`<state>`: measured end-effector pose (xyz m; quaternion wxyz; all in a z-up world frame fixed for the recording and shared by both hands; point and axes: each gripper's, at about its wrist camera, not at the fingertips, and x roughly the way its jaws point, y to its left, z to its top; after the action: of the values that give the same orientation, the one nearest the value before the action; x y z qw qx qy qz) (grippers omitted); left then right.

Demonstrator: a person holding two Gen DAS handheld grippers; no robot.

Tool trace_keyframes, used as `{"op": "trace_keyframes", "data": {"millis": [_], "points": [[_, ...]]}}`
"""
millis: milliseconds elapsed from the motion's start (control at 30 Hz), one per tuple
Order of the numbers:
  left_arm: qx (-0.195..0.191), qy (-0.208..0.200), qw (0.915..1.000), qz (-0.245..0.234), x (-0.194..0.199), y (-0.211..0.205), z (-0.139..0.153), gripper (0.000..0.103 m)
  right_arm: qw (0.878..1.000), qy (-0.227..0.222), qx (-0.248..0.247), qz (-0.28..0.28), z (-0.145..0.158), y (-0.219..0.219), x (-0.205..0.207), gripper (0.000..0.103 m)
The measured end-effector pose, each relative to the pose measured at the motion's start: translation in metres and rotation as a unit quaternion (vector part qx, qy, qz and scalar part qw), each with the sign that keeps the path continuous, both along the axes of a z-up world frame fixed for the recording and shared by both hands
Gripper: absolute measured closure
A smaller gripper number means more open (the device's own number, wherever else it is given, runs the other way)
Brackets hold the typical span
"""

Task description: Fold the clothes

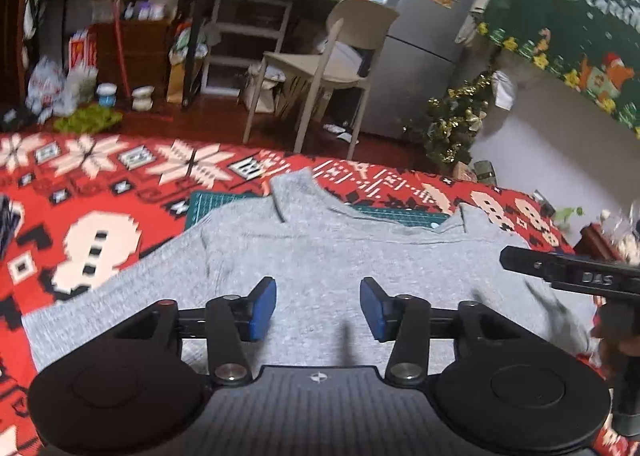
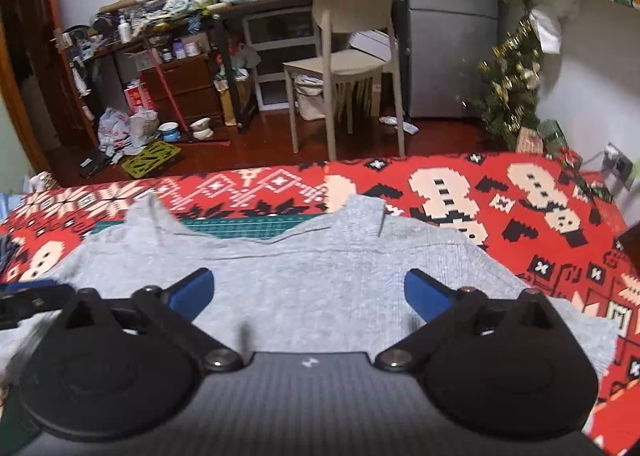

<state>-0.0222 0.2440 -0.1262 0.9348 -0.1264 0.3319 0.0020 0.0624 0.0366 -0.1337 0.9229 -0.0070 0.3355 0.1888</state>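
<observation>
A grey knitted sweater (image 1: pixel 320 256) lies flat on a red patterned blanket (image 1: pixel 100 183), its two far corners sticking up over a green cutting mat (image 1: pixel 224 199). My left gripper (image 1: pixel 318 308) hovers over the sweater's near part, open and empty. In the right wrist view the same sweater (image 2: pixel 312 276) spreads across the blanket (image 2: pixel 520 207). My right gripper (image 2: pixel 308 296) is wide open and empty above it. The right gripper's body shows at the right edge of the left wrist view (image 1: pixel 576 276). Part of the left gripper shows at the left edge of the right wrist view (image 2: pixel 28 296).
A beige chair (image 2: pixel 348 67) stands beyond the blanket's far edge on a wooden floor. A cluttered desk (image 2: pixel 200 7), a grey fridge (image 2: pixel 452 35) and a small Christmas tree (image 2: pixel 512 87) are further back. The green mat (image 2: pixel 248 228) shows under the sweater.
</observation>
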Motion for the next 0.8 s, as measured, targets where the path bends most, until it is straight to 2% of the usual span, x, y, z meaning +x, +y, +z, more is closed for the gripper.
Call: {"op": "trace_keyframes", "data": {"millis": [100,233,300,400,533,633,733,800], "points": [[0.010,0.000,0.9999,-0.006,-0.004,-0.008,0.004,0.047,1.000,-0.007,-0.005,0.009,0.013,0.000,-0.020,0.001],[0.010,-0.011,0.9998,-0.009,-0.018,-0.013,0.015,0.043,1.000,0.002,-0.011,0.013,0.030,-0.005,-0.048,0.001],[0.014,-0.025,0.9996,-0.009,-0.025,-0.015,0.021,0.036,1.000,-0.003,-0.028,0.013,0.037,-0.005,-0.062,0.001],[0.012,-0.020,0.9997,-0.006,-0.026,-0.021,0.019,0.032,0.997,-0.021,-0.074,0.001,0.042,-0.001,-0.076,0.001],[0.015,-0.008,0.9998,-0.001,-0.026,-0.029,0.015,0.032,0.997,-0.027,-0.073,0.006,0.042,-0.002,-0.078,0.001],[0.055,-0.001,0.9985,0.001,-0.026,-0.038,0.009,0.032,0.996,-0.031,-0.078,-0.015,0.039,-0.001,-0.074,0.001],[0.068,-0.008,0.9976,-0.008,-0.026,-0.044,0.006,0.030,0.995,-0.038,-0.088,-0.026,0.037,0.002,-0.071,0.001],[0.074,-0.001,0.9973,0.003,-0.024,-0.048,0.005,0.027,0.995,-0.038,-0.089,-0.022,0.035,0.003,-0.068,0.001]]}}
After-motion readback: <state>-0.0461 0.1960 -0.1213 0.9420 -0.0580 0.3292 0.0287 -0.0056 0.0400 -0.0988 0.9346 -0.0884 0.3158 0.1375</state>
